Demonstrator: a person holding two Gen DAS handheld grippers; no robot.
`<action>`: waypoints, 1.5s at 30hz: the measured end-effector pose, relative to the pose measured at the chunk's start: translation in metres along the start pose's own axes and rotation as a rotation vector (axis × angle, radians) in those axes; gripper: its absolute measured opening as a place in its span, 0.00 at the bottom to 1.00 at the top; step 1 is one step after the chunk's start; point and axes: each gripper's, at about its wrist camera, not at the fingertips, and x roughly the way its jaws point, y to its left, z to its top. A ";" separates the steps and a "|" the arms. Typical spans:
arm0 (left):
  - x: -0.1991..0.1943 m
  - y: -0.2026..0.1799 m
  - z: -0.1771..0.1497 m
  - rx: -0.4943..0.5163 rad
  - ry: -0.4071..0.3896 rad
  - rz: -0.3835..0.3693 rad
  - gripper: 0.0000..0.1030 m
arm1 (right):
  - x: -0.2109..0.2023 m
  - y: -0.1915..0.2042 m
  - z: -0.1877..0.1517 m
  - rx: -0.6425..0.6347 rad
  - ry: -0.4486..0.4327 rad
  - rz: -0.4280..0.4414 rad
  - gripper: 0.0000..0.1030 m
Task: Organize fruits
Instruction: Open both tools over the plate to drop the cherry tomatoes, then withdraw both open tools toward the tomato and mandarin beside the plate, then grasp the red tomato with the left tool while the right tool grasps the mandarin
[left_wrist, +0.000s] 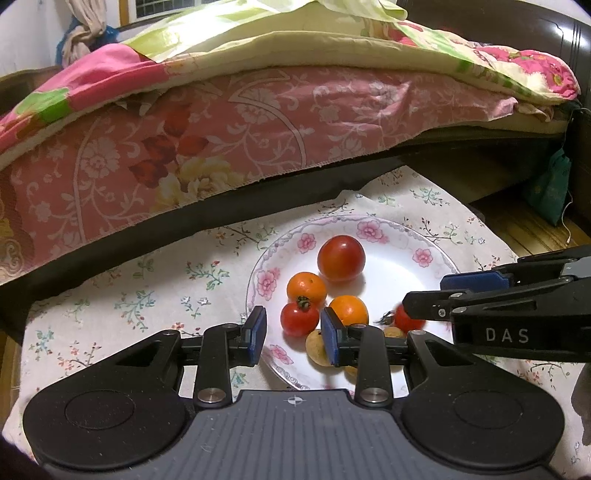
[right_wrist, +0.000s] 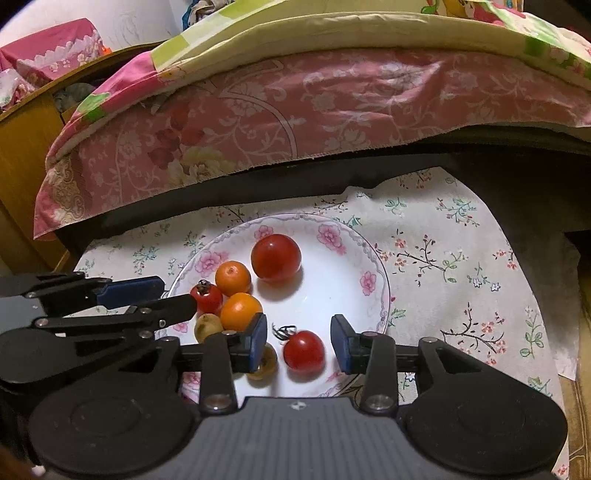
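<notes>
A white plate with a pink flower rim (left_wrist: 436, 266) (right_wrist: 332, 288) holds a large red tomato (left_wrist: 341, 257) (right_wrist: 276, 257), two mandarins (left_wrist: 306, 287) (left_wrist: 349, 310), two small stemmed tomatoes and small yellow-brown fruits (left_wrist: 316, 347) (right_wrist: 207, 326). My left gripper (left_wrist: 294, 334) is open over the plate's near left rim; one small tomato (left_wrist: 299, 319) lies just beyond its pads, untouched. My right gripper (right_wrist: 299, 343) is open around the other small tomato (right_wrist: 303, 350), with a gap on each side. Each gripper shows in the other's view (left_wrist: 432, 295) (right_wrist: 177, 295).
The plate sits on a floral cloth (left_wrist: 147, 295) (right_wrist: 461, 258). Close behind stands a bed with a pink flowered sheet (left_wrist: 221, 129) and a piled quilt (left_wrist: 332, 33). A green bag (left_wrist: 550, 192) hangs at the right above wooden floor. A wooden cabinet (right_wrist: 22, 155) stands at left.
</notes>
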 end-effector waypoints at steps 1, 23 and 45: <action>-0.002 0.001 0.000 0.001 -0.001 0.001 0.40 | -0.001 0.000 0.000 0.001 0.000 -0.001 0.36; -0.070 0.015 -0.052 0.026 0.043 -0.046 0.50 | -0.058 0.048 -0.047 -0.043 0.011 0.092 0.38; -0.065 0.034 -0.079 -0.005 0.087 -0.115 0.55 | 0.007 0.074 -0.066 -0.137 0.042 0.037 0.42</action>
